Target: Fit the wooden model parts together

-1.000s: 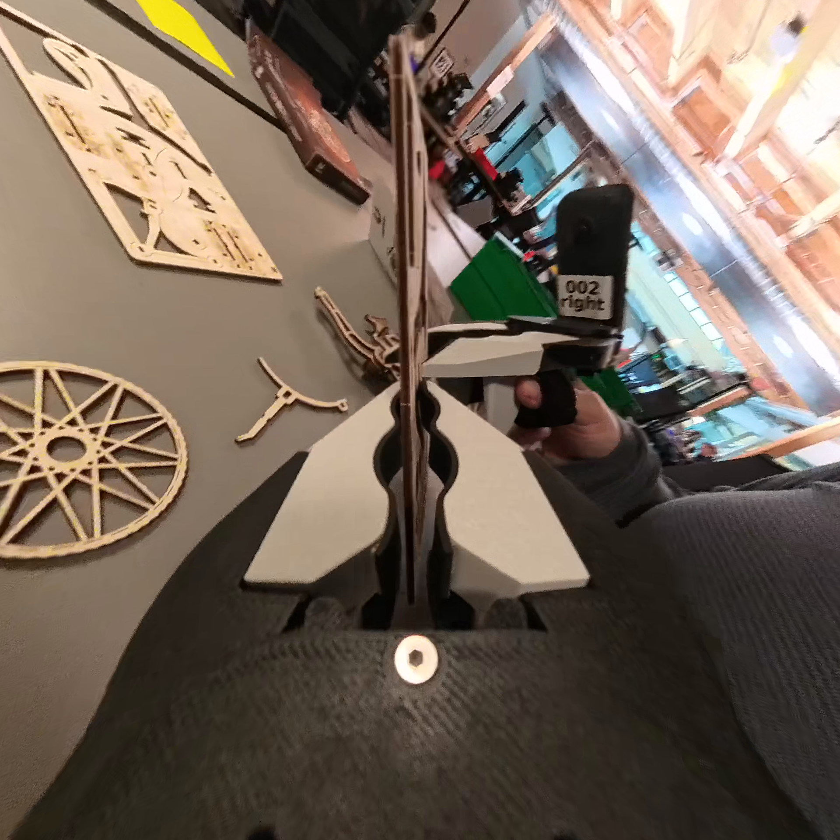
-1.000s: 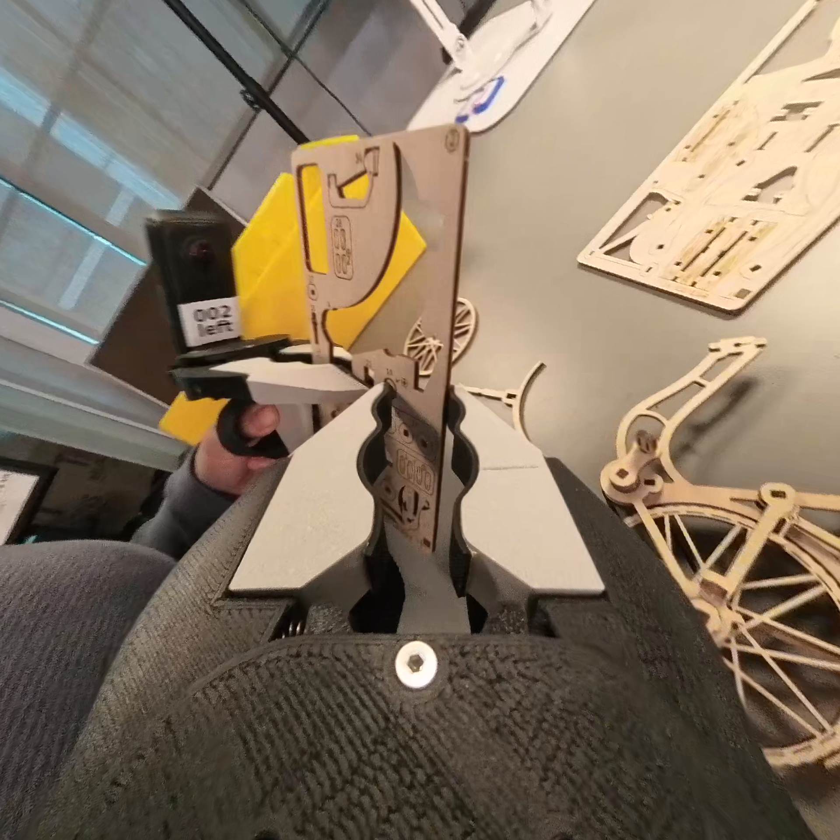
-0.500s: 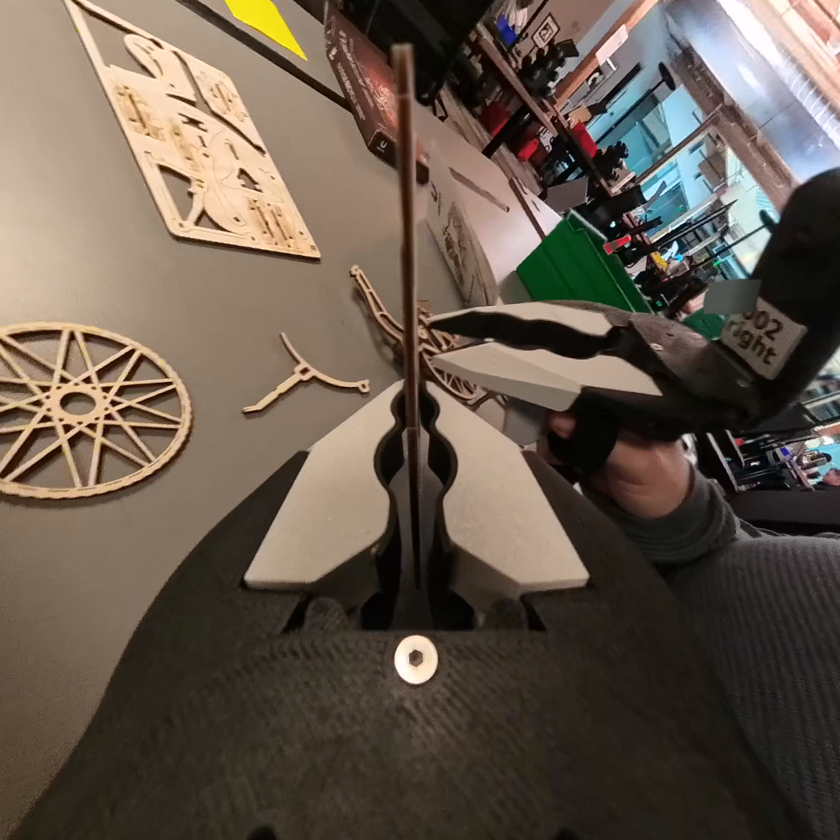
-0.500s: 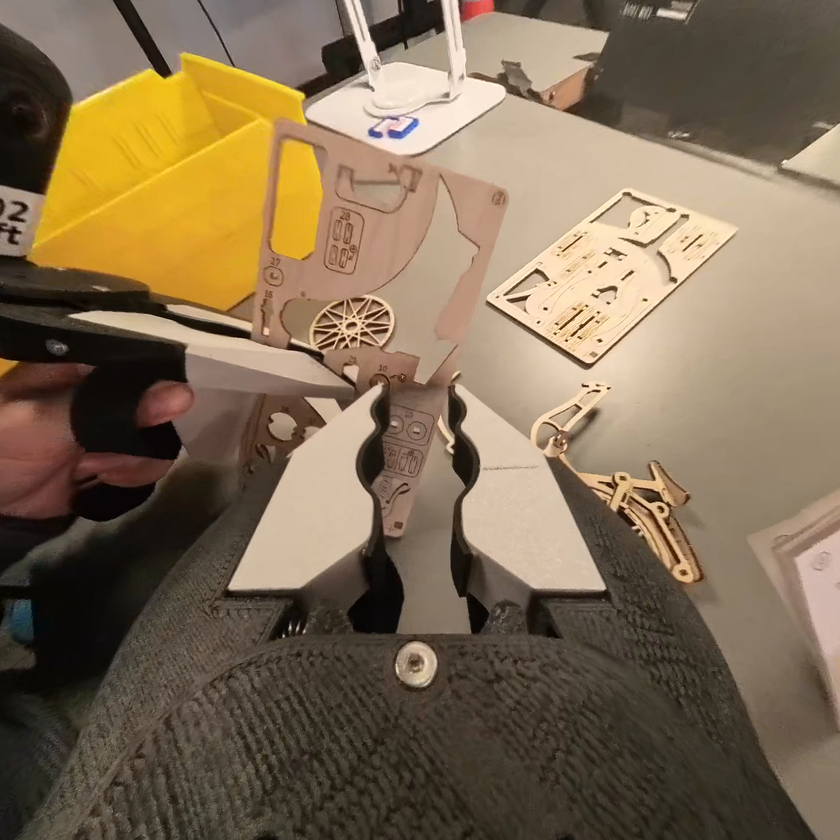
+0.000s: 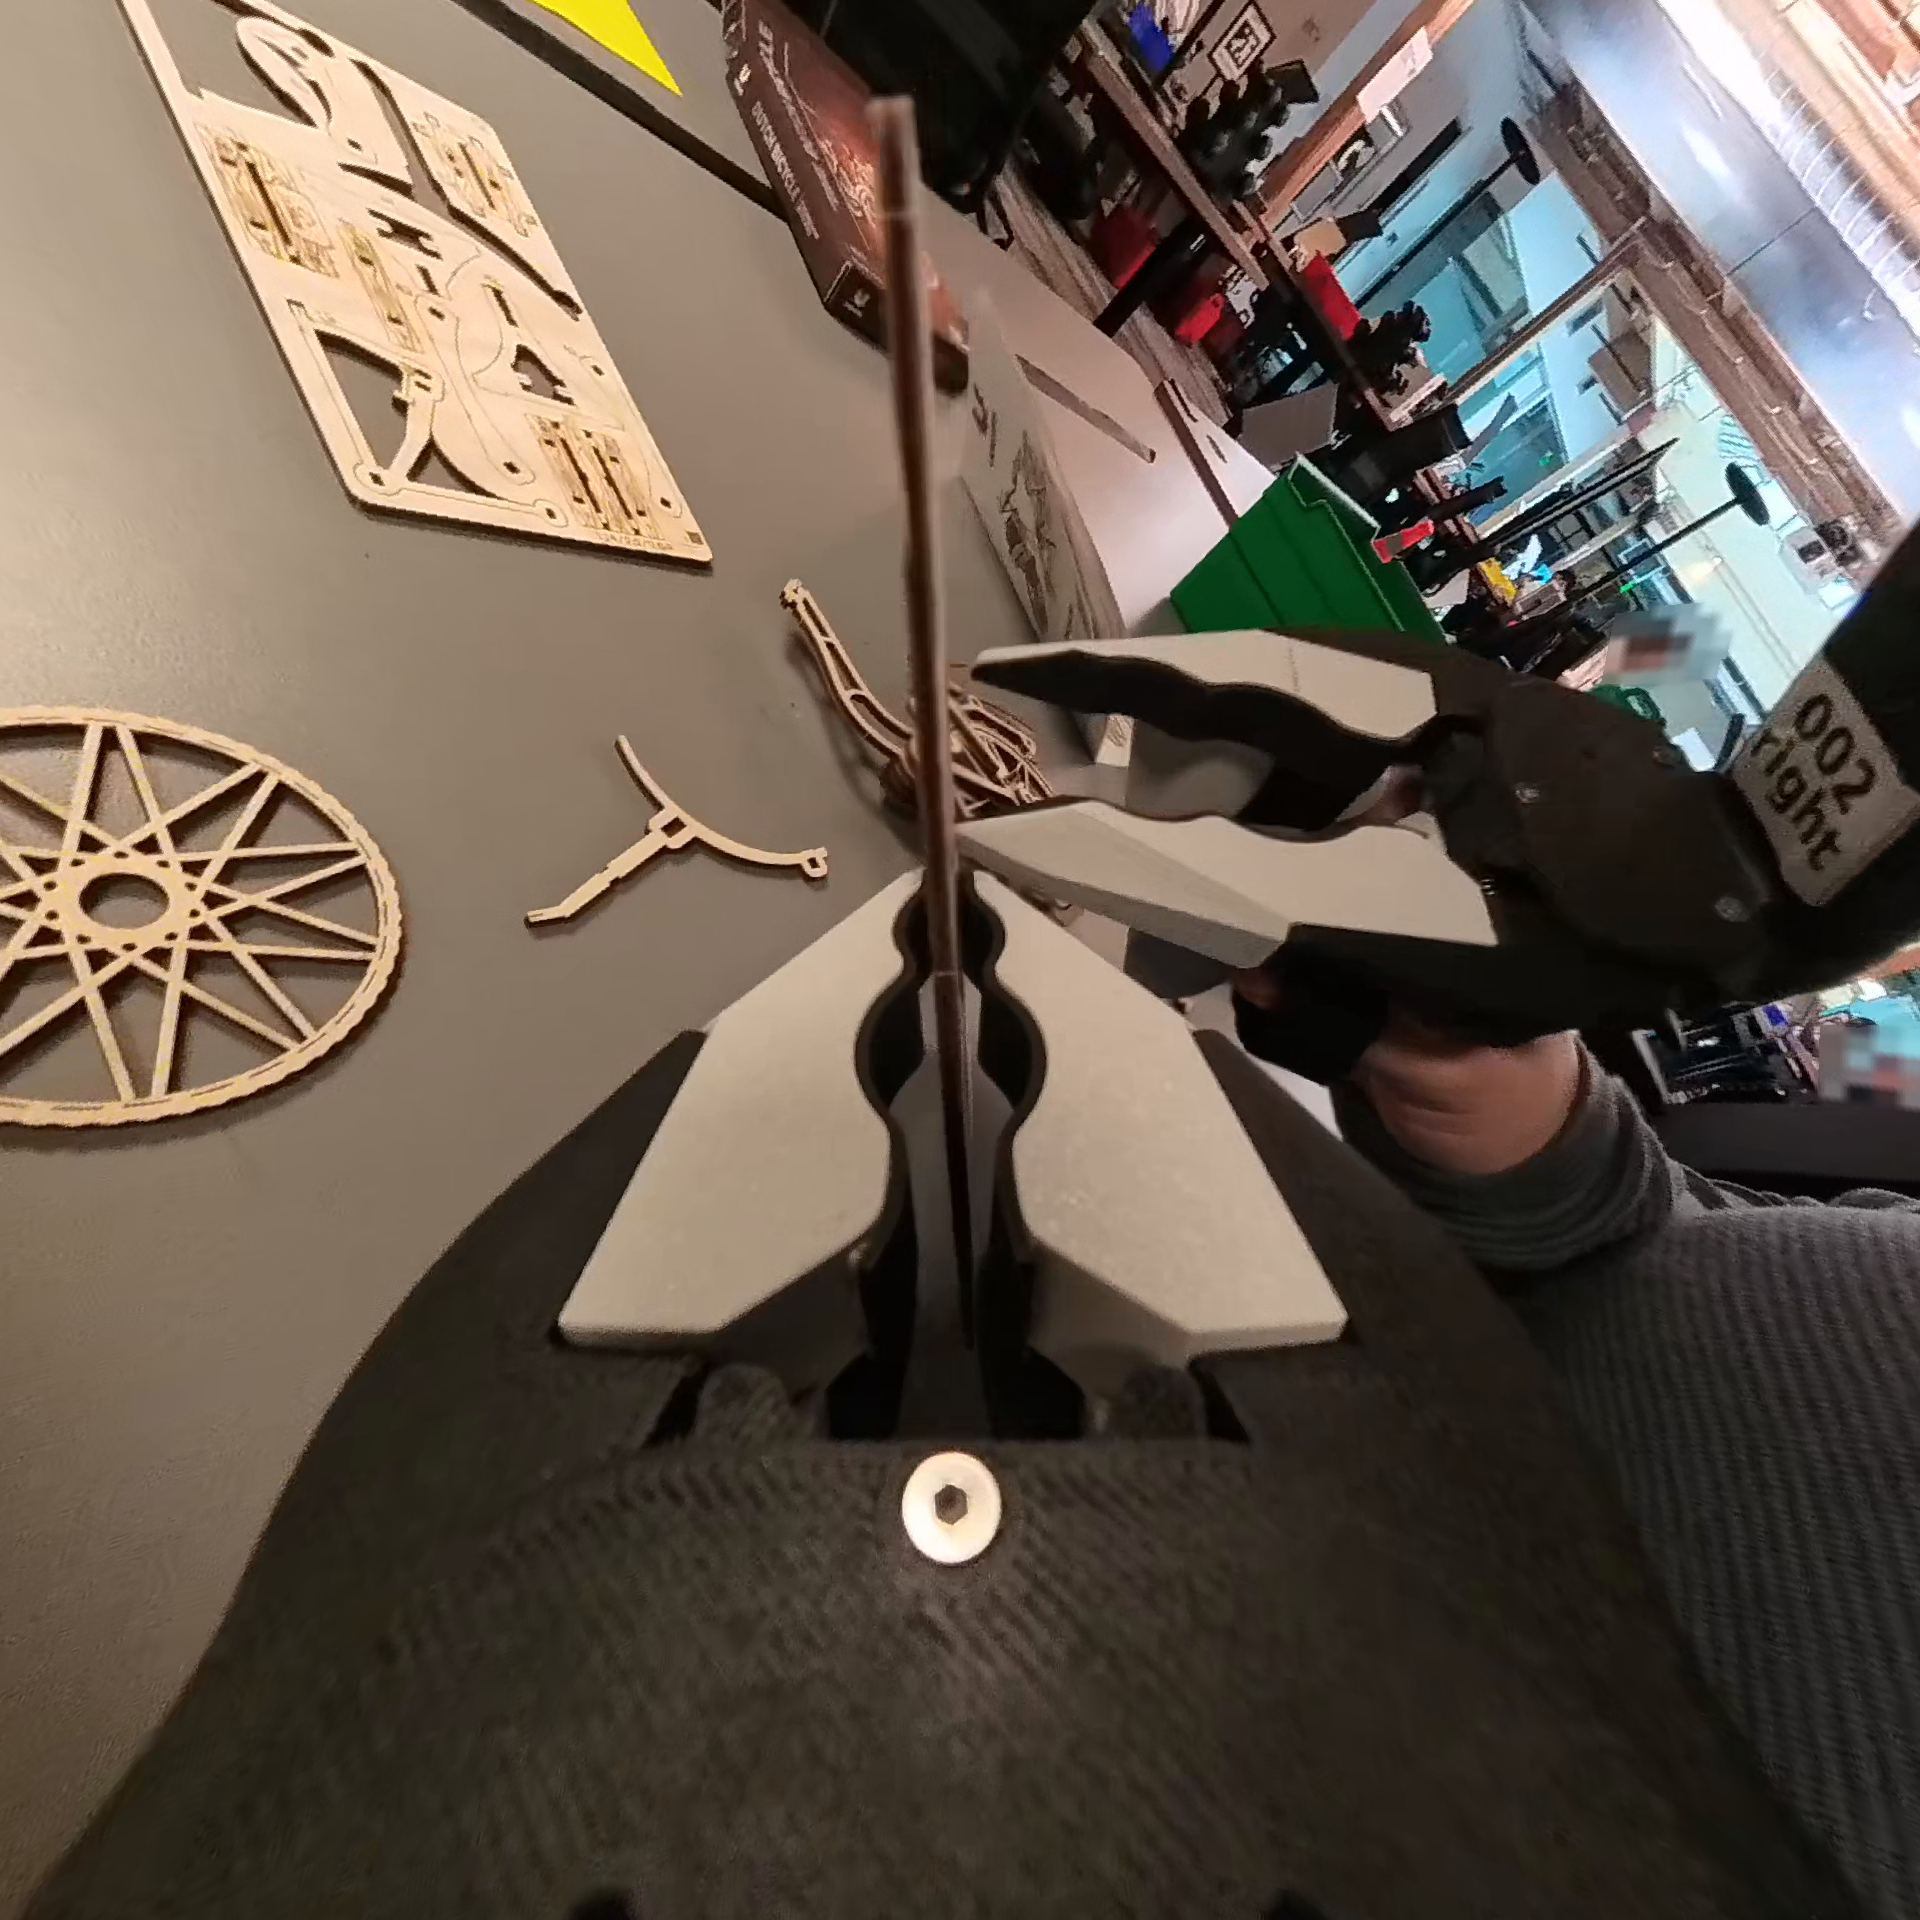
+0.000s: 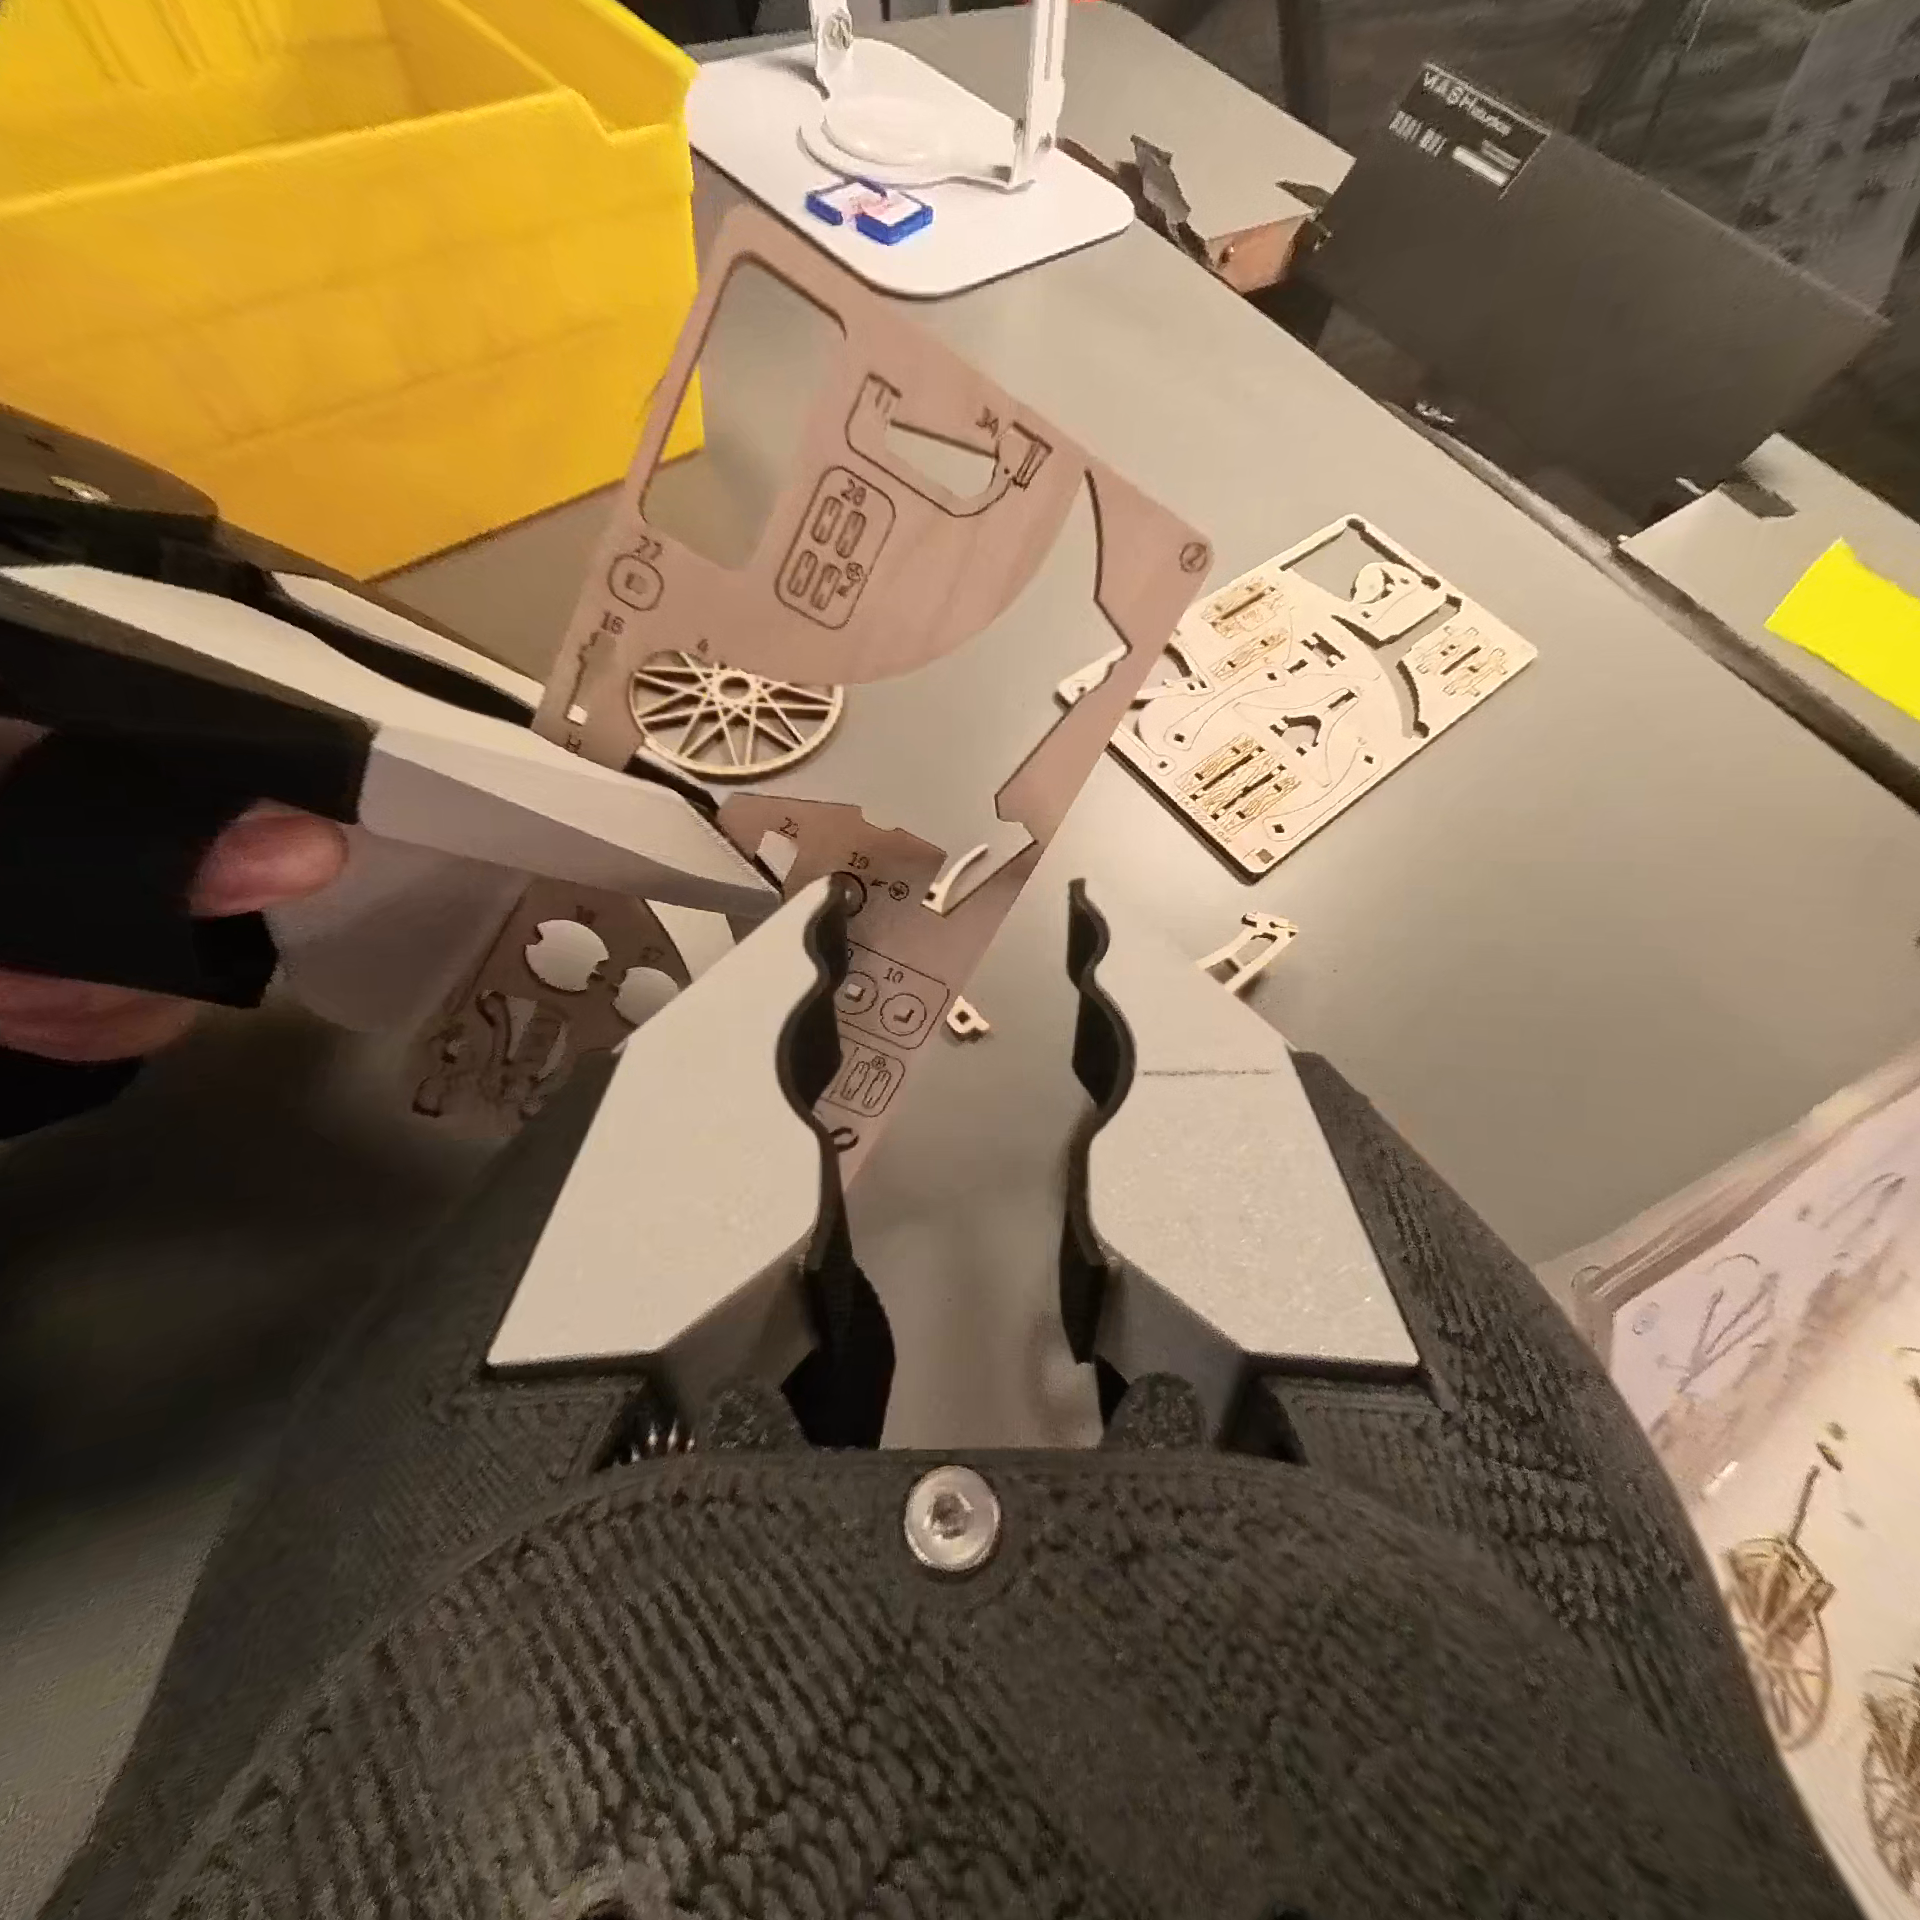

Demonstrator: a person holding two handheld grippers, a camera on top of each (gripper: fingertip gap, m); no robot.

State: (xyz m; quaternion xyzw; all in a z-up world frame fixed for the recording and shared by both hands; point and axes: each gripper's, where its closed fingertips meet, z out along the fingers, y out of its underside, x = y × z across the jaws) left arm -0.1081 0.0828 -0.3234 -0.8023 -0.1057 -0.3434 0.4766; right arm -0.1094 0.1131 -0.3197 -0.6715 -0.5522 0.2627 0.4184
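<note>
I've got the wooden sheet (image 6: 883, 582) pinched on edge in the left tongs (image 5: 940, 894), held up off the bench (image 5: 260, 644); looks like the step is popping a part out of it. Right tongs (image 6: 951, 899) are spread wide and empty, tips right by the sheet's lower end. Next: line them up on one small part without cracking the sheet.
</note>
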